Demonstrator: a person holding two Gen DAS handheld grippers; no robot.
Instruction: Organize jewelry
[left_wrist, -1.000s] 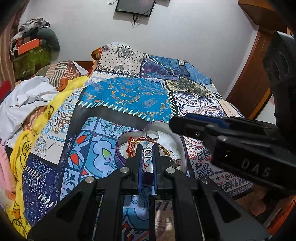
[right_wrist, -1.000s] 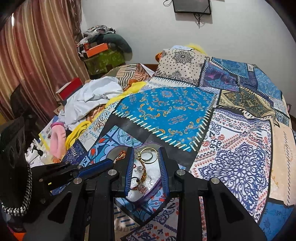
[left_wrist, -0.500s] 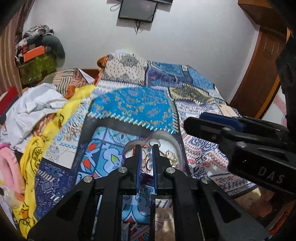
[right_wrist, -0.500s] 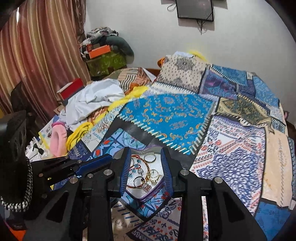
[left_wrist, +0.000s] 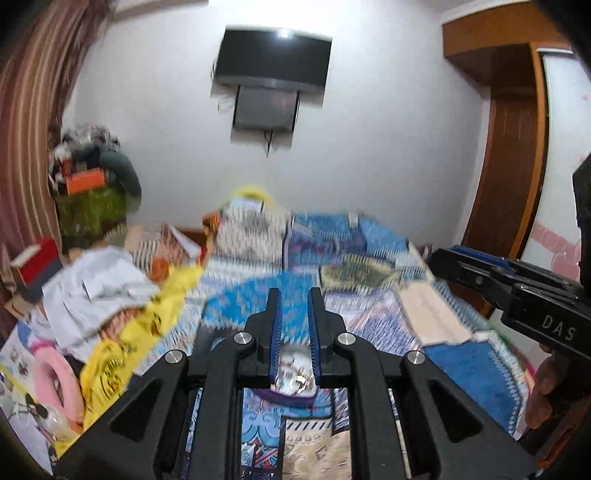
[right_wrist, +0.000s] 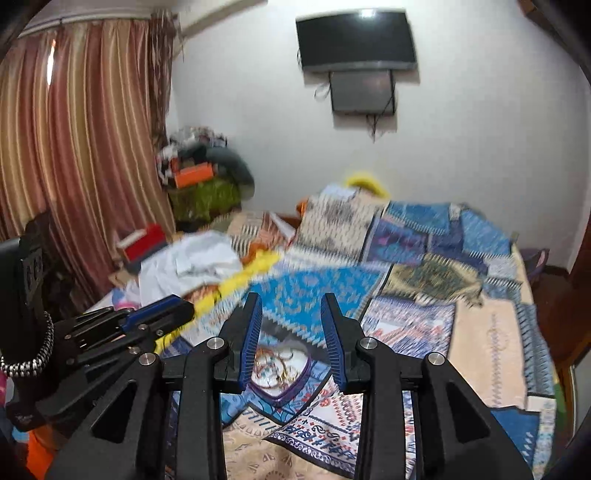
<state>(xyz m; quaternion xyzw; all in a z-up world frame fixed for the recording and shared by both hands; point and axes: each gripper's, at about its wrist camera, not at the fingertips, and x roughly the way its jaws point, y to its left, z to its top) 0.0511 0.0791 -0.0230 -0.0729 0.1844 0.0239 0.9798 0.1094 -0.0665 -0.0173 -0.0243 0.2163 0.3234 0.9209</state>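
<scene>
A purple heart-shaped jewelry box (right_wrist: 282, 373) lies open on the patterned bedspread (right_wrist: 413, 310), holding gold rings, bangles and a red-orange thread bracelet. In the left wrist view the box (left_wrist: 293, 386) shows low between my fingers, mostly hidden. My left gripper (left_wrist: 294, 299) is raised above the box, jaws slightly apart and empty; it also shows in the right wrist view (right_wrist: 173, 314). My right gripper (right_wrist: 291, 302) is open and empty, held above and behind the box; it appears in the left wrist view (left_wrist: 458, 258) at the right.
White and yellow clothes (right_wrist: 192, 262) are heaped on the bed's left side. A red box (right_wrist: 144, 242) and a pile of bags (right_wrist: 203, 177) stand by the striped curtain (right_wrist: 81, 147). A TV (right_wrist: 356, 40) hangs on the far wall. A wooden door (left_wrist: 506, 166) is at the right.
Both grippers have lifted up and pulled back from the box, tilting toward the wall. The left jaws have spread a little. The views are motion-blurred.
</scene>
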